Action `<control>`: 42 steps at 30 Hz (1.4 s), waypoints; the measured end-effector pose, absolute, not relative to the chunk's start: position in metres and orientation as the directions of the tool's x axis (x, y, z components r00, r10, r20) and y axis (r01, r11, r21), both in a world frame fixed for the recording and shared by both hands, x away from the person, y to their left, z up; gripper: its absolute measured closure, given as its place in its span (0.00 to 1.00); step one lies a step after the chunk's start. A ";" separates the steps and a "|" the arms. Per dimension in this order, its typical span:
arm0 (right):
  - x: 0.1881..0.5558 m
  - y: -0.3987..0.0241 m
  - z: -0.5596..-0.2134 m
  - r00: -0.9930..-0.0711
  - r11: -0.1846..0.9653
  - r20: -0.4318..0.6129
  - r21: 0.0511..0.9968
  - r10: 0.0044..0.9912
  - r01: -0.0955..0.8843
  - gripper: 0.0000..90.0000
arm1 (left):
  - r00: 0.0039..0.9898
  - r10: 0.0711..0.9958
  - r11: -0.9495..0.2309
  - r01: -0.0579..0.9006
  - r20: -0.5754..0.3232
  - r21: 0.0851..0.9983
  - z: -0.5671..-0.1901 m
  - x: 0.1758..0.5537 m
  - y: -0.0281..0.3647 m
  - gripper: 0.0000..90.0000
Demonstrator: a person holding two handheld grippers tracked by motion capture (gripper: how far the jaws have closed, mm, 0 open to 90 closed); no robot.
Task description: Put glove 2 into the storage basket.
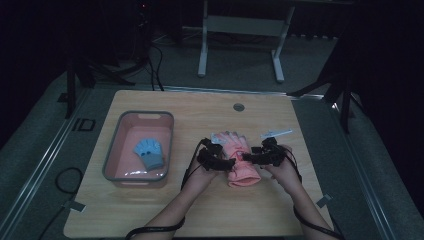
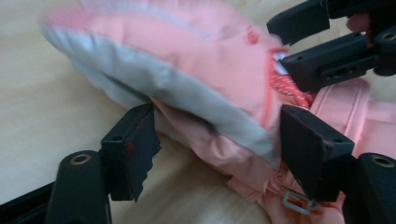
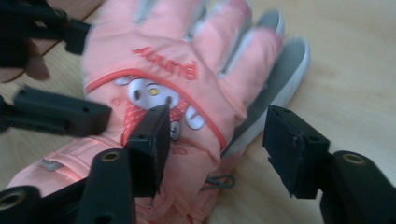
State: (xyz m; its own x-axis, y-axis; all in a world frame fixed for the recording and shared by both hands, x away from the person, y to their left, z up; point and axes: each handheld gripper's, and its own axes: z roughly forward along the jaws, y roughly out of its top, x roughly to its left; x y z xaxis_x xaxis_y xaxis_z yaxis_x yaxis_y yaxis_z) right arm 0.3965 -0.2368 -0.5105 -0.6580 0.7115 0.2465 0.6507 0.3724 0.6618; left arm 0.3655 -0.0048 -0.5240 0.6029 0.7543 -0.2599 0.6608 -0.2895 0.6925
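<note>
Currently: padded pink ski glove [image 1: 240, 159], near worktop's front-right quarter. Left gripper [image 2: 212, 144] and right gripper [image 3: 215, 144], jaws part-open, straddle its opposite edges, neither clamped. Advice: close both on fabric evenly before lifting.

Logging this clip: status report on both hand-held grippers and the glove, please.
Left hand-held gripper and right hand-held gripper open, astride pink glove. Glove flat on table. Nothing in the way.

Lab: lone wooden table [image 1: 200, 210] amid dark cabled floor.
</note>
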 end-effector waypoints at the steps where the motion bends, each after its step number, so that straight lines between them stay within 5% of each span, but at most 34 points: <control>1: 0.398 -0.237 -0.514 -0.647 0.365 0.271 0.644 0.713 0.672 0.45 | 0.602 0.747 -0.285 0.673 -0.282 0.683 -0.527 0.367 -0.005 0.31; 9: 0.411 -0.240 -0.532 -0.570 0.317 0.414 0.535 0.709 0.783 0.49 | 0.569 0.713 -0.225 0.739 -0.409 0.636 -0.546 0.377 -0.006 0.32; 18: 0.403 -0.231 -0.528 -0.600 0.335 0.366 0.574 0.711 0.747 0.80 | 0.596 0.659 -0.229 0.740 -0.459 0.632 -0.542 0.379 -0.004 0.72; 42: 0.379 -0.211 -0.469 -0.647 0.268 0.348 0.703 0.678 0.659 0.86 | 0.662 0.640 -0.292 0.680 -0.390 0.673 -0.471 0.367 0.028 0.77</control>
